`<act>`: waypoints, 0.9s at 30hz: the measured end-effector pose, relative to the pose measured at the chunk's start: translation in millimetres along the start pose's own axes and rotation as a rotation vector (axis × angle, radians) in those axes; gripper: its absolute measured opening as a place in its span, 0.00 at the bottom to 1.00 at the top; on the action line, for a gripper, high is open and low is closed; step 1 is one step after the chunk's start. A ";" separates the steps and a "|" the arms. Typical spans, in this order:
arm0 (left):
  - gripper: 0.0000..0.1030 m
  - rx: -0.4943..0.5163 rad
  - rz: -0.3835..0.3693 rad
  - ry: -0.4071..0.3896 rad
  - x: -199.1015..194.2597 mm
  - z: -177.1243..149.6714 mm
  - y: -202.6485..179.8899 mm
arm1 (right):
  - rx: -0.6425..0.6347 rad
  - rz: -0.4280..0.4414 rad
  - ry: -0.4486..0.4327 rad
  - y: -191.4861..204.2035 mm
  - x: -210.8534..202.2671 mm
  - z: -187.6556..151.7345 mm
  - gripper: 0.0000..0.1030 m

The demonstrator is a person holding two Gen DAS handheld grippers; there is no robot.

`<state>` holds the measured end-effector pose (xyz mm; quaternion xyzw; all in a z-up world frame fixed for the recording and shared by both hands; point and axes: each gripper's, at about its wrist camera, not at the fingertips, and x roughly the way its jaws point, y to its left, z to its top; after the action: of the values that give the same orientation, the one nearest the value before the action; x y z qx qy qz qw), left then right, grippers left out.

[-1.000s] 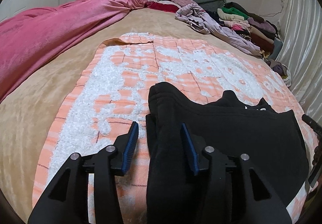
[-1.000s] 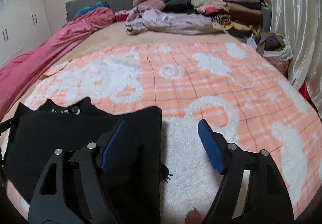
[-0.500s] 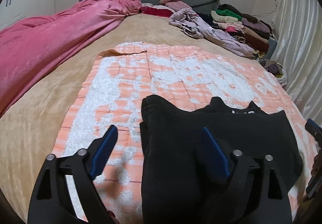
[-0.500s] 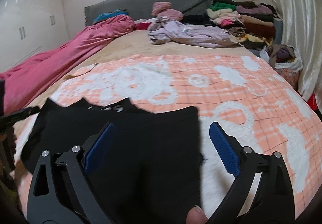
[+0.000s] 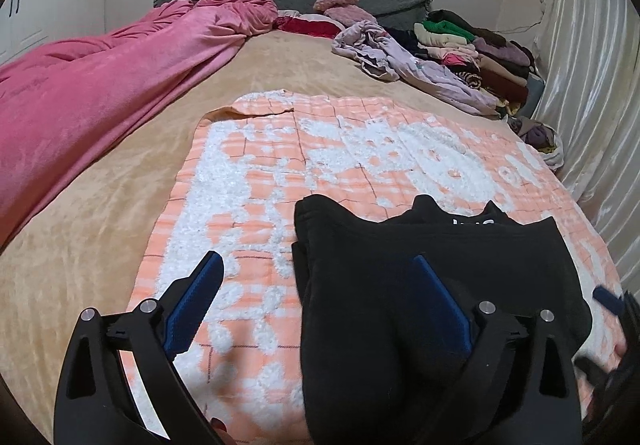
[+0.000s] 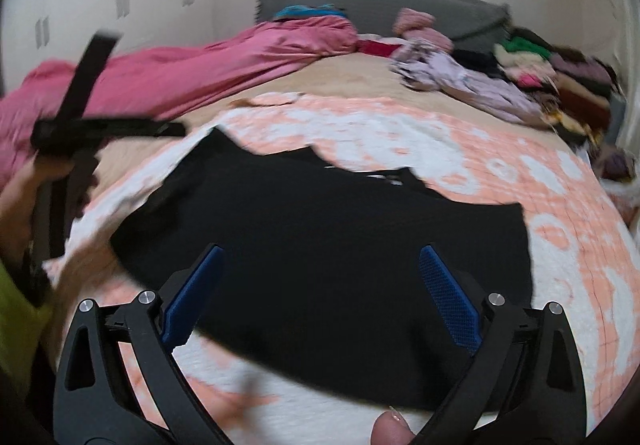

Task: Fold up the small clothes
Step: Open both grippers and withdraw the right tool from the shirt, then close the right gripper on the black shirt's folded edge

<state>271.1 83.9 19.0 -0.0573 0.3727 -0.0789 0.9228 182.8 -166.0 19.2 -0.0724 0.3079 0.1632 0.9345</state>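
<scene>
The black garment (image 5: 420, 285) is laid flat on the orange-and-white patterned blanket (image 5: 280, 149), near the front edge of the bed (image 5: 120, 205), collar side away from the cameras. 1 side panel appears already folded inward along the garment's left edge, forming a thicker ridge running front to back in the left wrist view. The garment's long axis is judged to run side to side across the blanket, as seen in the right wrist view (image 6: 320, 229). The left gripper (image 5: 316, 309) is held over that folded edge, fingers spread wide, 1 finger over the bare blanket and the other over black cloth; nothing is pinched. The right gripper (image 6: 320, 297) is held above the garment's near hem, fingers likewise spread and empty; this view is motion-blurred. Both grippers are near the hem; the unfolded right side lies nearer the right gripper, so the next fold is judged to fall to it.
</scene>
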 end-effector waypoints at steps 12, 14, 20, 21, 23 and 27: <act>0.92 -0.079 -0.016 0.014 3.3 3.8 27.5 | -0.179 0.114 0.064 88.9 18.5 -6.9 0.90; 0.92 -0.101 -0.031 0.028 9.1 3.2 32.3 | -0.197 0.119 0.080 97.6 22.1 -9.0 0.90; 0.92 -0.150 -0.073 0.083 33.0 -2.2 39.0 | -0.282 0.119 0.115 120.6 37.6 -16.0 0.90; 0.92 -0.162 -0.081 0.095 37.7 -4.1 40.3 | -0.301 0.106 0.123 124.2 41.0 -17.4 0.90; 0.92 -0.180 -0.093 0.107 43.5 -6.2 42.2 | -0.331 0.083 0.134 129.9 46.8 -20.0 0.90; 0.92 -0.217 -0.123 0.128 53.9 -9.5 45.1 | -0.378 0.031 0.155 138.4 61.1 -23.1 0.90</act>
<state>307.4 117.6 -31.8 -0.1742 0.4327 -0.0980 0.8791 167.9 -25.9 -40.8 -0.2542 0.3440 0.2266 0.8750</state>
